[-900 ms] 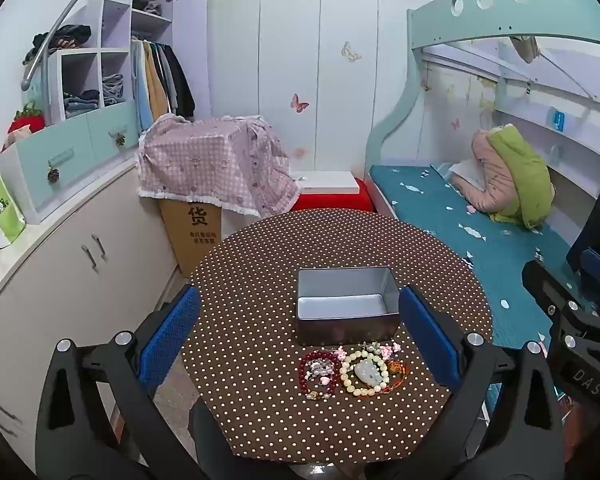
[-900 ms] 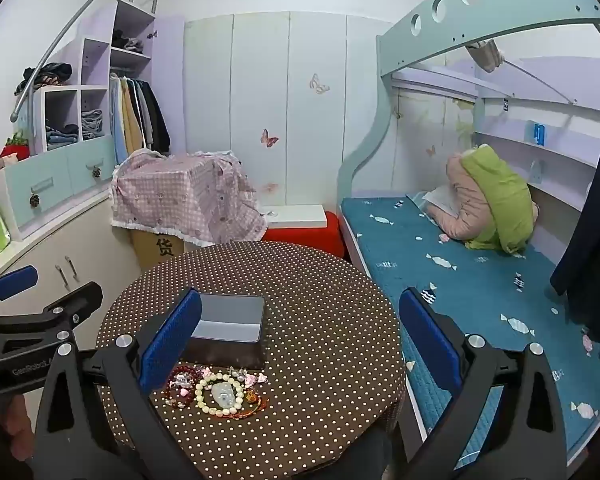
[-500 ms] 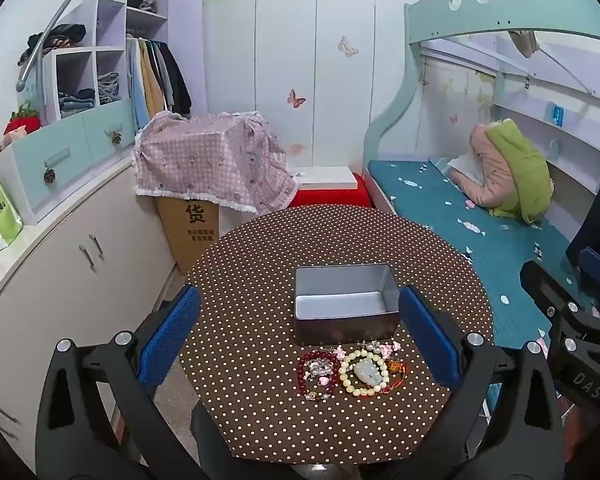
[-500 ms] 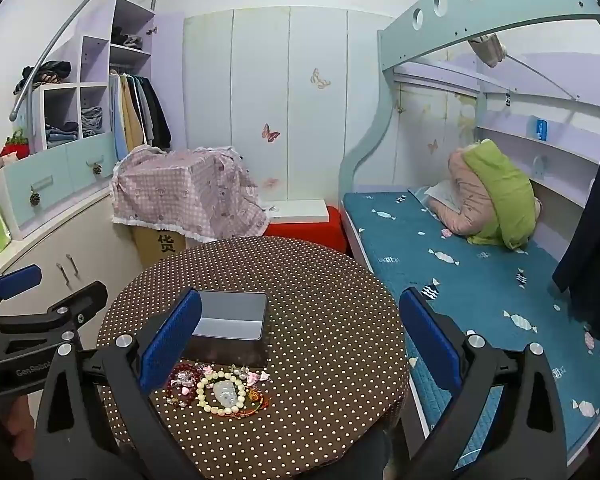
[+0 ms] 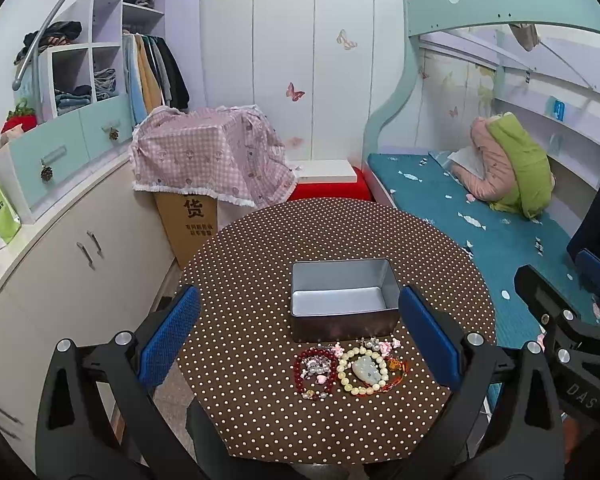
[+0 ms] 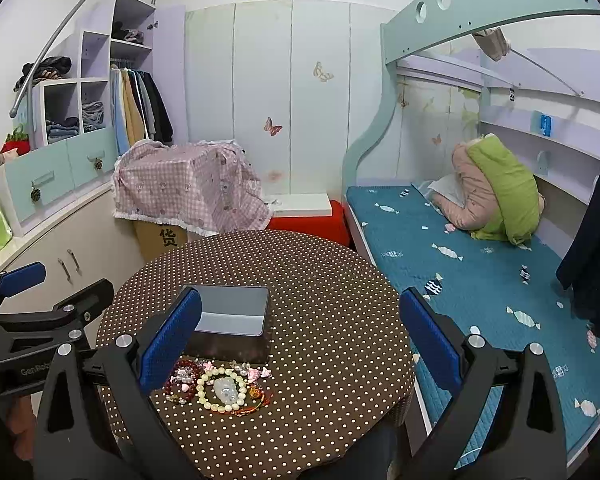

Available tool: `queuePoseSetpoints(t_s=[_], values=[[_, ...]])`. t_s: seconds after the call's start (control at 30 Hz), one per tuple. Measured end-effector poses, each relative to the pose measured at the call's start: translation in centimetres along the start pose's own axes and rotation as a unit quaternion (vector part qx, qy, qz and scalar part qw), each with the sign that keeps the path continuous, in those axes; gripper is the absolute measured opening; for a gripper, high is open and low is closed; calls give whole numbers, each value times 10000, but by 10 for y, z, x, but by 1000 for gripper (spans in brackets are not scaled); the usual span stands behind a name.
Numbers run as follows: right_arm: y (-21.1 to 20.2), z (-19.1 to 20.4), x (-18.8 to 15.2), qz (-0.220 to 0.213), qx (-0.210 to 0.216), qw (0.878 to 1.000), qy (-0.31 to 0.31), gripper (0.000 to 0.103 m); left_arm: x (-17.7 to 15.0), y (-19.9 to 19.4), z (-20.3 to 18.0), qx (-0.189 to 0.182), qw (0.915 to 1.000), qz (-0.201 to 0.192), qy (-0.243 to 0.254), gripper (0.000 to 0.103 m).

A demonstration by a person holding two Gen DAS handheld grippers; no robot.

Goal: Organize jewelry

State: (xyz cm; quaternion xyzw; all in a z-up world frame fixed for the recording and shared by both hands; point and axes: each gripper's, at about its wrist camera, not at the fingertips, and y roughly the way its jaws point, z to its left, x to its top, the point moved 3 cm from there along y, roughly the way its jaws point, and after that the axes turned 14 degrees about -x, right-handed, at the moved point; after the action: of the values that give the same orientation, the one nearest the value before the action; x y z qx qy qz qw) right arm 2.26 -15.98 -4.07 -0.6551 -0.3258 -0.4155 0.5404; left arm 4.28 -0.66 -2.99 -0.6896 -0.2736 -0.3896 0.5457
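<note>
An open rectangular metal tin (image 5: 342, 300) stands upright near the middle of the polka-dot worktop (image 5: 260, 248), its silvery inside bare; just in front of it, on the near side, lies a cluster of jewelry; a dark red bead bracelet (image 5: 315, 368) on the left; touching it on the right, a cream bead bracelet (image 5: 362, 370) ringing a pale jade pendant (image 5: 367, 369); small pink charms (image 5: 384, 346) lie close to the tin; an orange-red cord piece (image 5: 398, 366) lies at the far right.

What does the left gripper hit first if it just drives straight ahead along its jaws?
Most likely the open metal tin: it sits centred between the open jaws of the left gripper. The jewelry pile lies nearer but lower on the table, so a level push probably passes over it; depth is unclear.
</note>
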Motion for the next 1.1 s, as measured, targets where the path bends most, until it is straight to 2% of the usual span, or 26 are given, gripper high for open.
queuePoseSetpoints(t_s=[0.73,1.1], values=[[3,3,1,237,9,9997,-28,96,-8,5,9,-50,9998,154,-117,98],[6,5,1,331,13,9994,-51,96,-14,13,8,-24,9992,381,-91,98]])
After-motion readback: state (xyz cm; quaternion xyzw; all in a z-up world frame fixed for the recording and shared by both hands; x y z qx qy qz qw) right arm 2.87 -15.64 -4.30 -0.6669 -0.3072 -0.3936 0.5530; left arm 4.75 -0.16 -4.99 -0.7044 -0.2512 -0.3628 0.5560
